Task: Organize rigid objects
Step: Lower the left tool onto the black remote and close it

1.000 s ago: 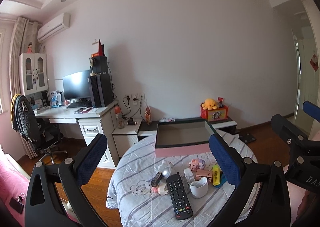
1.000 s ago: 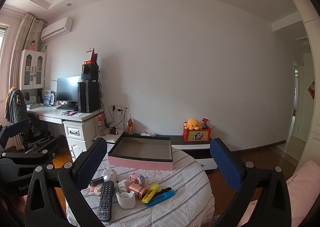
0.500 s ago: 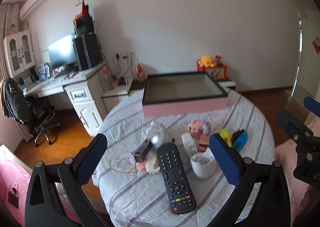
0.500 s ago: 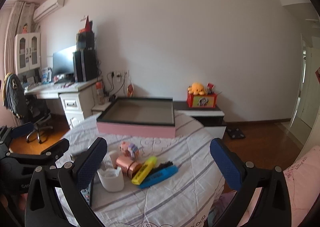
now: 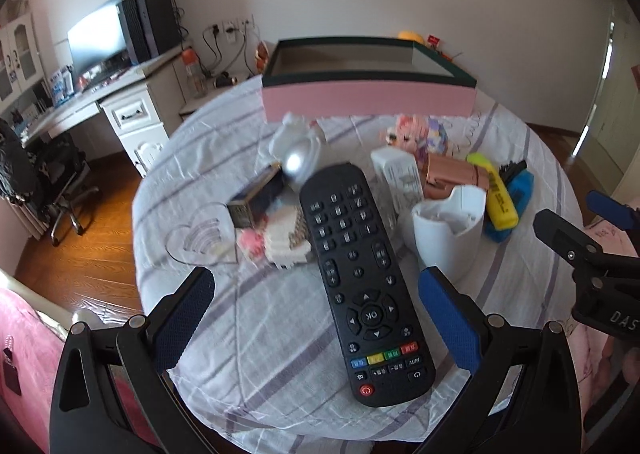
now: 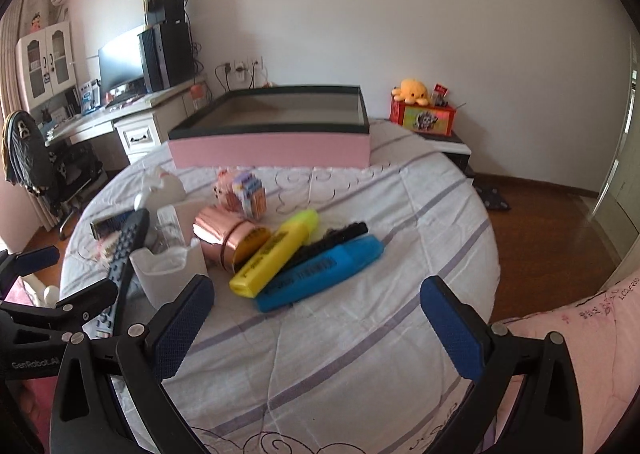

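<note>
A black remote (image 5: 362,278) lies on the striped round table (image 5: 256,338), partly between the fingers of my open left gripper (image 5: 316,318). Beside it stand a white cup (image 5: 446,232), a copper cylinder (image 6: 228,236), a yellow highlighter (image 6: 276,252), a blue highlighter (image 6: 320,274) and a black comb (image 6: 332,240). A pink open box (image 6: 272,148) sits at the table's far side with nothing visible inside. My right gripper (image 6: 316,322) hangs open, just short of the highlighters, holding nothing. A pink block toy (image 6: 242,194) and a white figurine (image 5: 296,144) lie near the box.
A small dark carton (image 5: 258,198) and a pale block piece (image 5: 280,238) lie left of the remote. A white desk (image 6: 120,122) with a monitor and an office chair (image 5: 52,178) stand to the left. Wooden floor surrounds the table; pink bedding (image 6: 580,334) is at the right.
Both grippers have dropped and moved in toward the table, so the objects look much larger. The remote now lies between the left fingers. Nothing on the table has shifted.
</note>
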{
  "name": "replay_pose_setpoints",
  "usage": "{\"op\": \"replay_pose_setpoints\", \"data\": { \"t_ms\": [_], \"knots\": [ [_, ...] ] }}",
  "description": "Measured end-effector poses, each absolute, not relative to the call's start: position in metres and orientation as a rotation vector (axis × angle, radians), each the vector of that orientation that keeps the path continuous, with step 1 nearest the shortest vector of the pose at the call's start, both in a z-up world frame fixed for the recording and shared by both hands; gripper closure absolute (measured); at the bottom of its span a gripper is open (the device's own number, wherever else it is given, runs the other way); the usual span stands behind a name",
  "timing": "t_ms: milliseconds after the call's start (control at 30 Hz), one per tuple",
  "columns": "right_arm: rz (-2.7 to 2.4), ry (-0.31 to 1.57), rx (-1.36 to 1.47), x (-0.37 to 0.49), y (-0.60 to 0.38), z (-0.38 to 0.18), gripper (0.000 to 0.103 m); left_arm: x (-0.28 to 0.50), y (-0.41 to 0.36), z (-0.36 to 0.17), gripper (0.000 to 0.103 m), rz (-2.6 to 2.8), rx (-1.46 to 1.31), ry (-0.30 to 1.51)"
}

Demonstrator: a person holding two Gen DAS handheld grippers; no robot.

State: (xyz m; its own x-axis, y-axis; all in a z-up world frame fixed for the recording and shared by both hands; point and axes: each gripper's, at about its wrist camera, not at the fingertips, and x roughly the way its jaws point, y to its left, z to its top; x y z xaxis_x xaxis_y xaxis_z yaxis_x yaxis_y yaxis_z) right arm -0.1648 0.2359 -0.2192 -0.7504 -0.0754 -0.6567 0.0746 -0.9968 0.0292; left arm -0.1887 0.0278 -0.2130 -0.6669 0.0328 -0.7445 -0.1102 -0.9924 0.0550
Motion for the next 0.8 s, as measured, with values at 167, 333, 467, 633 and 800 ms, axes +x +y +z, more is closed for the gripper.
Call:
{"op": "replay_pose_setpoints", "data": {
  "t_ms": [167,333,467,633,800],
  "knots": [
    [-2.837,0.007,1.118,-0.173,0.236,-0.234,0.0,-0.198,0.028,-0.23,0.0,2.759,-1.318,0.108],
    [-2.798,0.009,1.126,-0.177,0.236,-0.245,0.0,-0.204,0.026,-0.249,0.0,2.728,-1.336,0.089],
    [-2.771,0.001,1.158,-0.18,0.238,-0.255,0.0,-0.199,0.023,-0.25,0.0,2.74,-1.269,0.08],
    [-2.778,0.05,1.143,-0.181,0.235,-0.263,0.0,-0.192,0.016,-0.249,0.0,2.735,-1.189,0.026],
    [-2.78,0.071,1.134,-0.181,0.235,-0.265,0.0,-0.187,0.011,-0.244,0.014,2.719,-1.144,-0.037]
  ]
}}
